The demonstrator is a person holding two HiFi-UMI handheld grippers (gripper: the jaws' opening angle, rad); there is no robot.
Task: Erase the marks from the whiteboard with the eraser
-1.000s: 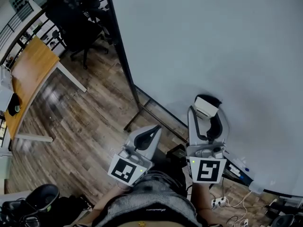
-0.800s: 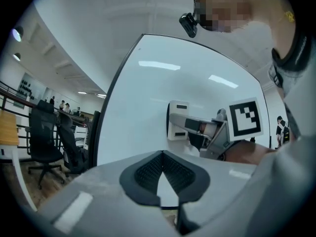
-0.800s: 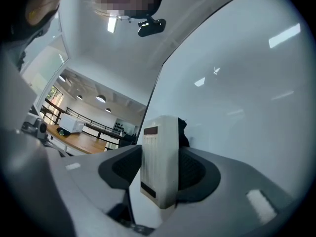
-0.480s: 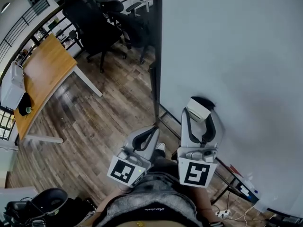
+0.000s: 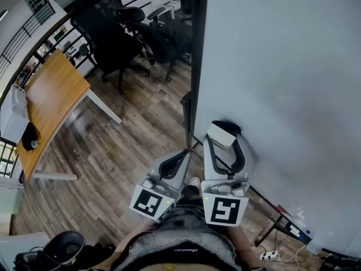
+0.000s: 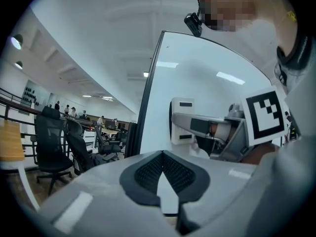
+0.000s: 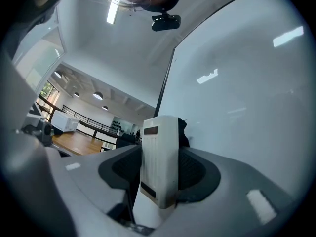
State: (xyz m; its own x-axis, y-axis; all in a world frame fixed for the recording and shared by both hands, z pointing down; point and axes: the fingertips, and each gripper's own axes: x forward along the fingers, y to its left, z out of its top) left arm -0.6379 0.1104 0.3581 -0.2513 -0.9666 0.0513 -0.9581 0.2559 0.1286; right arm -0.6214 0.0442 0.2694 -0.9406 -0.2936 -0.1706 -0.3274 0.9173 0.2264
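Note:
The whiteboard [image 5: 282, 66] fills the right of the head view, with faint grey smears on its white face. My right gripper [image 5: 224, 135] is shut on the eraser [image 5: 221, 132], a white block with a black felt side that lies against the board near its left edge. In the right gripper view the eraser [image 7: 159, 162] stands upright between the jaws, with the whiteboard [image 7: 242, 83] to its right. My left gripper [image 5: 184, 154] is shut on nothing, low and to the left of the right one, off the board. The left gripper view shows the eraser [image 6: 181, 120] against the whiteboard [image 6: 207, 83].
A wooden desk [image 5: 51, 95] stands at the left on the plank floor, with black office chairs [image 5: 113, 33] behind it. The board's dark frame edge [image 5: 196, 66] and stand leg run beside my grippers. A marker tray [image 5: 290, 227] and floor cables [image 5: 271, 256] sit at the lower right.
My right gripper has slid the eraser leftward and down along the board, close to its left edge. The left gripper has stayed shut beside it while the view turned.

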